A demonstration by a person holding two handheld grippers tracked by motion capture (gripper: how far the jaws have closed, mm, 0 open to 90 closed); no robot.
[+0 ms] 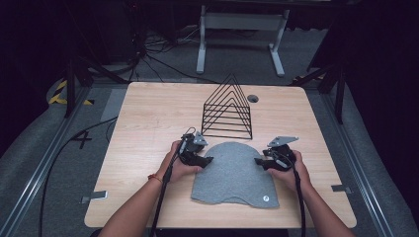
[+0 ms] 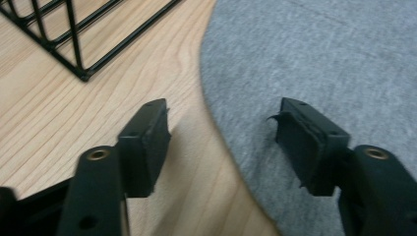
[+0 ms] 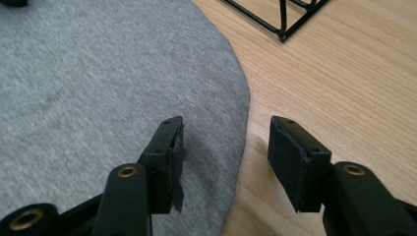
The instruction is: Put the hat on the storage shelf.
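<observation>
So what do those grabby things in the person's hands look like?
Each one is black. The left gripper and the right gripper each carry a grey three-cornered plate on top and trail a black cable. Their jaws end in flat black pads with brass-coloured screws behind. The arms are bare; the left wrist wears a red band.

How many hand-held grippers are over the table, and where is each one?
2. The left hand-held gripper is at the grey cloth's left edge; the right hand-held gripper is at its right edge.

The table [image 1: 148, 113] is evenly lit from overhead, while the floor [image 1: 29, 148] around it falls off into near-black. Shadows are soft and short. No glare. The high view is slightly soft and grainy. In both gripper views the near black jaws blur, and the rack [image 2: 74, 39] is hazy.
</observation>
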